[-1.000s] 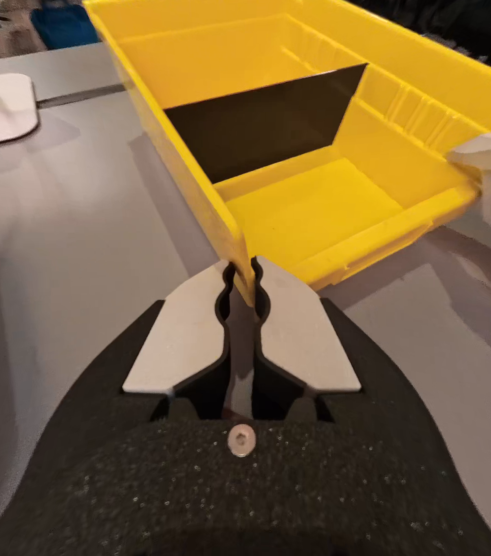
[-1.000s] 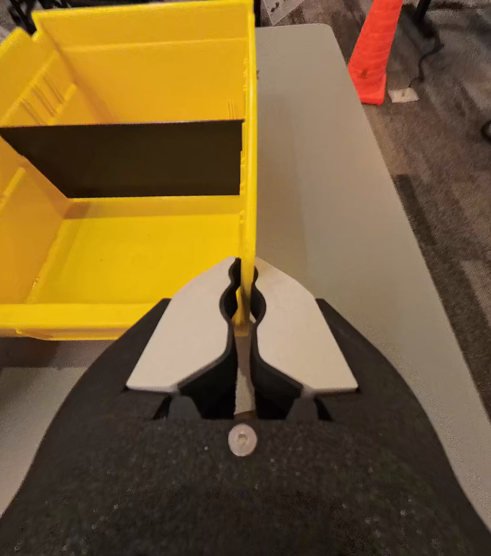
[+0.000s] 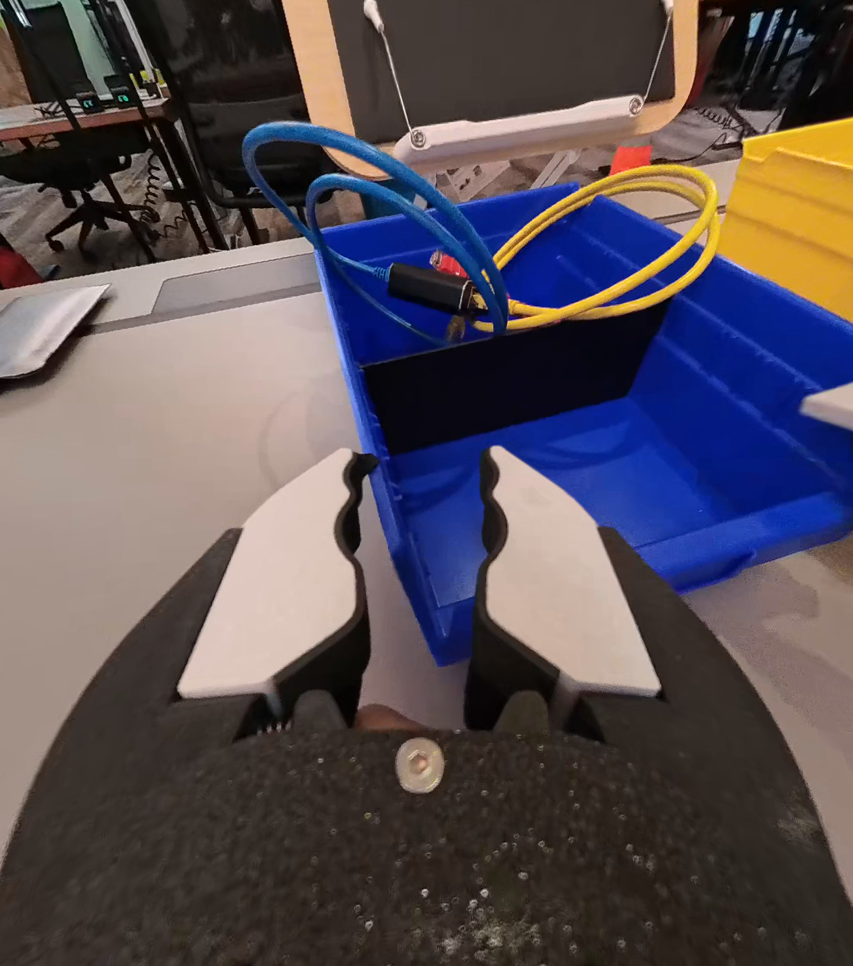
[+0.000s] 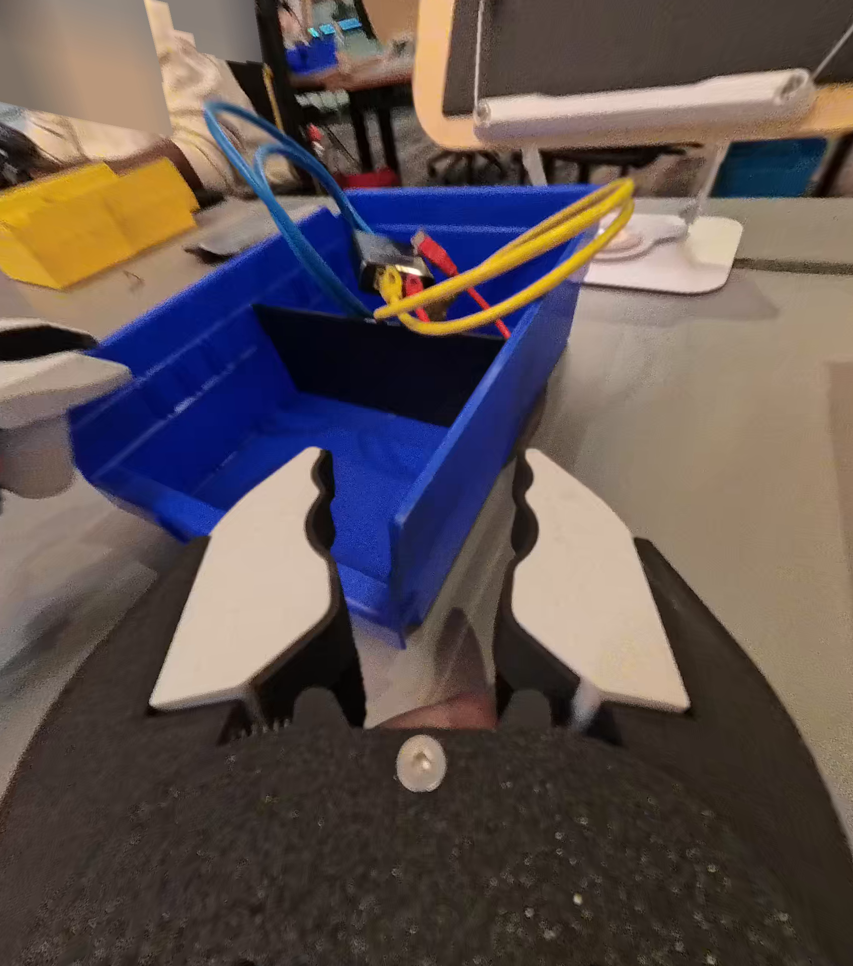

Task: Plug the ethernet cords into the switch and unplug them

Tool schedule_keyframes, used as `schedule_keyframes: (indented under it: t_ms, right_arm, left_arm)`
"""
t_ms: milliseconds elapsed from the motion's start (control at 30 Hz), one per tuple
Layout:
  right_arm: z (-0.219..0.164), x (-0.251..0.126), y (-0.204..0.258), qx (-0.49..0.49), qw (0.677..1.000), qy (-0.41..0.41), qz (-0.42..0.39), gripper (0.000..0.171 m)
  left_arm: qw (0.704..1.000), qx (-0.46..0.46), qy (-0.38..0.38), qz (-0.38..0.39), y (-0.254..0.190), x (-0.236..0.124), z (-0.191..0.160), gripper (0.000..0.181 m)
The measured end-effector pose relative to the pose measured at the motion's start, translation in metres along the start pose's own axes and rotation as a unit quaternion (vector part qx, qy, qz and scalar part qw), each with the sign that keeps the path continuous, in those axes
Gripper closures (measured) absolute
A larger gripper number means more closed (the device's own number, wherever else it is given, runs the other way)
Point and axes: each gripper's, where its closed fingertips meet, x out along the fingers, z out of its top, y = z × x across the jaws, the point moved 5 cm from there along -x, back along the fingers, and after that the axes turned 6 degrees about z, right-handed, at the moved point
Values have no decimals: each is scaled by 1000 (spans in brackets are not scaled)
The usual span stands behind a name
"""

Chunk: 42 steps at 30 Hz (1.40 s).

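**Open jaws at the bin walls**

Both jaws stood open, holding nothing: the left gripper (image 3: 419, 465) and right gripper (image 4: 419, 460) each straddled a wall of the blue plastic bin (image 3: 759, 334). Behind its black divider (image 3: 508, 387) lay the small black switch (image 3: 427, 285) with blue cord (image 3: 377, 157) and yellow cord (image 3: 675, 240). Lifting unevenly could spill them.

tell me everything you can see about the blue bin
The blue bin looks like rigid plastic, open-topped, upright on the grey table. A black divider splits it: the near compartment is empty, the far one holds a small black switch with blue, yellow and red cords. Both open tools straddle its near corners.
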Motion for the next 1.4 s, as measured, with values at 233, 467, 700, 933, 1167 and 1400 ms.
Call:
schedule_keyframes:
  t_ms: [233, 467, 700, 933, 1167, 1400]
  right_arm:
    - [-15, 16, 14, -46, 995, 35, -85, 128]
    - [-20, 15, 7, 4, 993, 52, -108, 157]
    - [-10, 19, 24, 11, 981, 49, -186, 166]
    - [9, 92, 100, -20, 988, 39, -149, 165]
    - [-6, 150, 155, -48, 990, 88, -101, 163]
    - [-10, 146, 164, -67, 991, 118, -1, 154]
  left_arm:
    - [996, -45, 24, 69, 22, -4, -9, 140]
    - [995, -44, 87, 4, 10, 18, -27, 177]
    - [997, -12, 71, 40, 26, 13, -16, 178]
    - [991, -46, 79, 93, 131, 7, -22, 179]
    - [983, -72, 109, 127, 204, 5, -50, 179]
    - [983, -89, 98, 124, 215, 0, -54, 177]
